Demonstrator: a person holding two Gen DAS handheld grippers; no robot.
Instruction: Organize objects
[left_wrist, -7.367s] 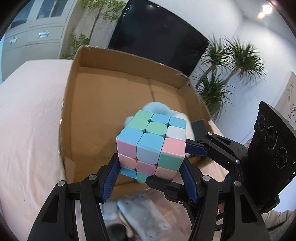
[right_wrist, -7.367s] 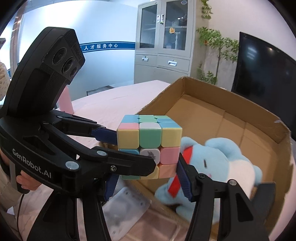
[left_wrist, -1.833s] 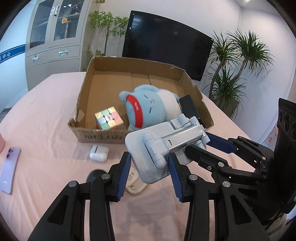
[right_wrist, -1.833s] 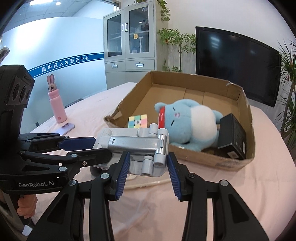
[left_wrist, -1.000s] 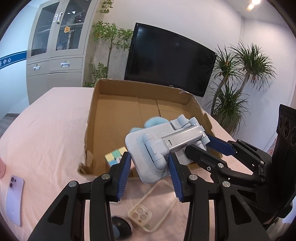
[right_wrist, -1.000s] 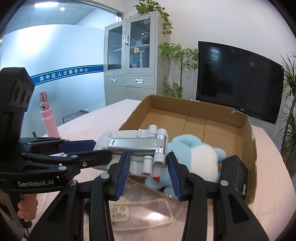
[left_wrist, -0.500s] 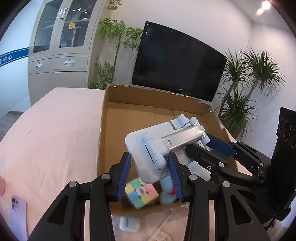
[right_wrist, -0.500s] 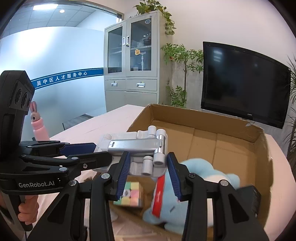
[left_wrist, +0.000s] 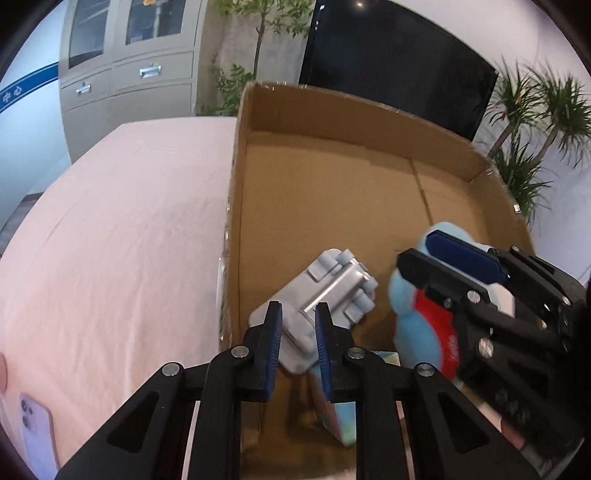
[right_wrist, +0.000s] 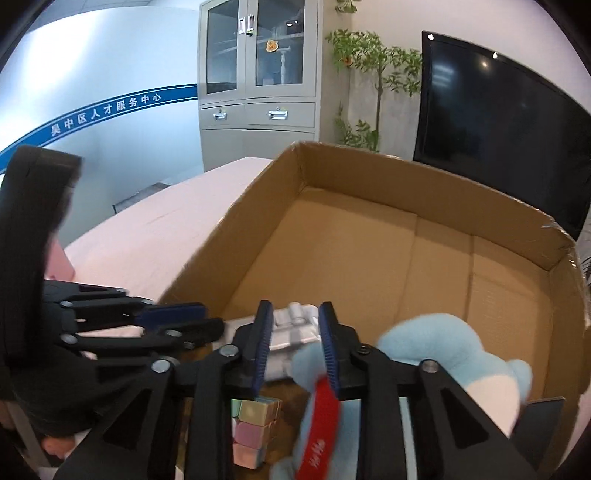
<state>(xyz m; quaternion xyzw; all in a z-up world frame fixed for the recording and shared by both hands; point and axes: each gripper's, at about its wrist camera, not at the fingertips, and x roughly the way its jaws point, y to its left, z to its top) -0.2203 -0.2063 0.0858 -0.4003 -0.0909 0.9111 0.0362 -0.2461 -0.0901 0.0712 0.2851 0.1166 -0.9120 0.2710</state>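
Two grippers, left (left_wrist: 297, 339) and right (right_wrist: 295, 345), clamped on one grey stand (left_wrist: 325, 295) over box (left_wrist: 332, 177), plush toy (right_wrist: 424, 354) right, cube (right_wrist: 251, 432) beneath.

Both claws carried the grey phone stand (left_wrist: 325, 295) forward over the near wall of the cardboard box (left_wrist: 332, 107) and dipped it inside, down beside the blue plush toy (right_wrist: 443, 347). The left claw (left_wrist: 298, 347) and right claw (right_wrist: 295, 343) narrowed on the stand, and the pastel cube (right_wrist: 255, 432) slid beneath them.
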